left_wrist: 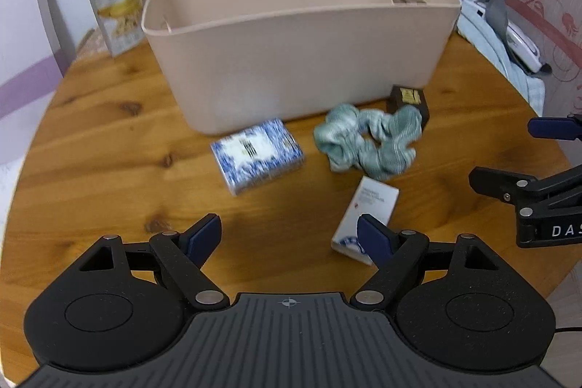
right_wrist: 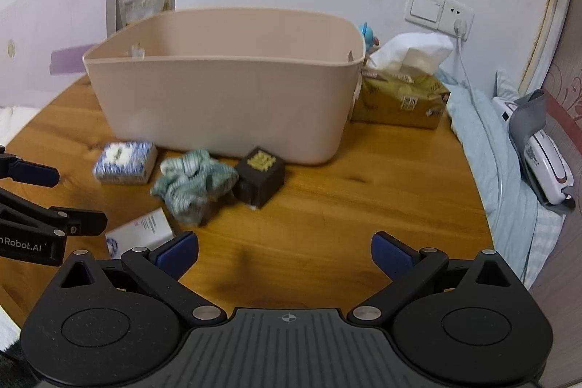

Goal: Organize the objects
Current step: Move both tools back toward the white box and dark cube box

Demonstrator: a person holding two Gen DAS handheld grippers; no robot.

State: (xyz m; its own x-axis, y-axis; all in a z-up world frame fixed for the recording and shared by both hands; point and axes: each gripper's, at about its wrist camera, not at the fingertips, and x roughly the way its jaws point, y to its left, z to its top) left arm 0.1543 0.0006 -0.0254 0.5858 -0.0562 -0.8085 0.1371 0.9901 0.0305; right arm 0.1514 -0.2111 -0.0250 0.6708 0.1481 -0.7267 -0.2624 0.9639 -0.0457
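A beige plastic bin (left_wrist: 291, 60) (right_wrist: 225, 104) stands at the back of the round wooden table (left_wrist: 109, 151) (right_wrist: 363, 206). In front of it lie a blue-and-white patterned box (left_wrist: 256, 155) (right_wrist: 123, 162), a teal scrunchie (left_wrist: 367, 142) (right_wrist: 192, 182), a dark brown cube box (left_wrist: 407, 102) (right_wrist: 260, 175) and a small white box (left_wrist: 367, 217) (right_wrist: 142, 233). My left gripper (left_wrist: 289, 237) is open and empty, low over the table, its right finger over the white box. My right gripper (right_wrist: 285, 255) is open and empty, right of the objects.
A snack bag (left_wrist: 118, 2) leans on the wall behind the bin's left. A tissue pack (right_wrist: 403, 93) sits right of the bin. A light blue cloth (right_wrist: 487, 155) and a white device (right_wrist: 545, 162) lie past the table's right edge. Wall sockets (right_wrist: 440, 10) are behind.
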